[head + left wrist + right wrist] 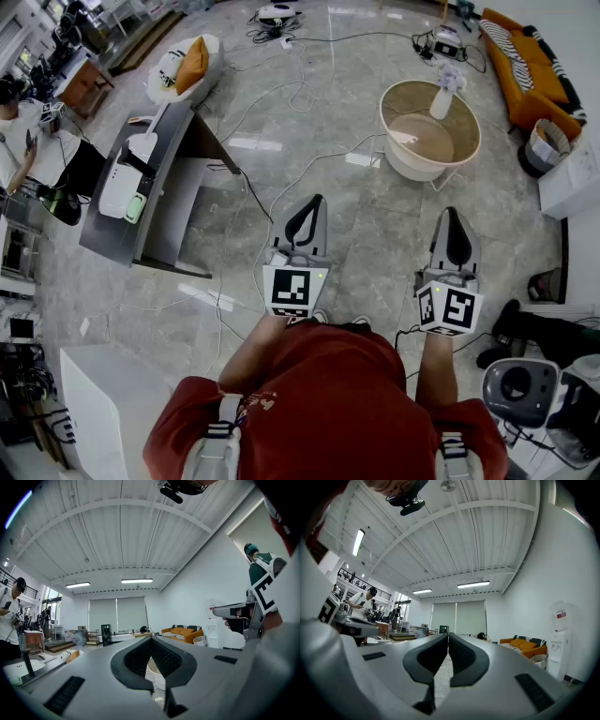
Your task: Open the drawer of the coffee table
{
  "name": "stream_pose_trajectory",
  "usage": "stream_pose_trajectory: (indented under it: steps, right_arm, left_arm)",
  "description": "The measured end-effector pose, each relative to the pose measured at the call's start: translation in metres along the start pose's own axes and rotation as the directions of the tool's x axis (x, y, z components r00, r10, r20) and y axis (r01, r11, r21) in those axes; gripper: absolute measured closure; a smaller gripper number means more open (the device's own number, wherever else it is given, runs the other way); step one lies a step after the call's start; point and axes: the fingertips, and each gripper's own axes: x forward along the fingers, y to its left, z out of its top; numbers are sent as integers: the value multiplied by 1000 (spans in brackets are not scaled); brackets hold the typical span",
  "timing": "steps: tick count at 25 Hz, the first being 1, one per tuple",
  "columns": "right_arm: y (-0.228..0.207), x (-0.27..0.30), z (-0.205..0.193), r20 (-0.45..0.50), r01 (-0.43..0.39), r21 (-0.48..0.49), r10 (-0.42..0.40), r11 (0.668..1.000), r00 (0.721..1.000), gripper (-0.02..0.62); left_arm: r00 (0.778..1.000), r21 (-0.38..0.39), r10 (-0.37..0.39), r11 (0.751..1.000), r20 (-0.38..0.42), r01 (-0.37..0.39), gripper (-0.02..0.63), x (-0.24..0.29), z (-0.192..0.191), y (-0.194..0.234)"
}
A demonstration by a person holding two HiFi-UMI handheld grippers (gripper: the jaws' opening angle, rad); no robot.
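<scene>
I hold both grippers level over the marble floor, well short of any furniture. My left gripper (317, 200) (151, 639) is shut, fingertips touching, with nothing between them. My right gripper (451, 213) (447, 635) is shut and empty too. A round white coffee table (401, 161) with a tan top and a white vase (442, 97) stands ahead, slightly right; part of it shows through the left jaws' gap (155, 673). A low grey rectangular table (116, 225) stands ahead to the left. No drawer front is visible in any view.
Cables (281, 187) trail across the floor between the tables. An orange sofa (530, 70) stands at far right with a bin (547, 146) beside it. A white beanbag with an orange cushion (190, 64) lies far left. A person (19, 131) sits at the left edge.
</scene>
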Motion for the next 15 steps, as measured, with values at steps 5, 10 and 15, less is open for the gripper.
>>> stream_pose_trajectory:
  steps: [5, 10, 15]
  right_arm:
    - [-7, -7, -4, 2, -8, -8, 8, 1000, 1000, 574]
    - [-17, -15, -6, -5, -8, 1, 8, 1000, 1000, 574]
    - [-37, -24, -13, -4, 9, 30, -9, 999, 1000, 572]
  left_arm:
    - [1000, 8, 7, 1000, 4, -7, 592, -4, -1, -14]
    - [1000, 6, 4, 1000, -6, -4, 592, -5, 0, -28]
    - [1000, 10, -2, 1000, -7, 2, 592, 0, -1, -48]
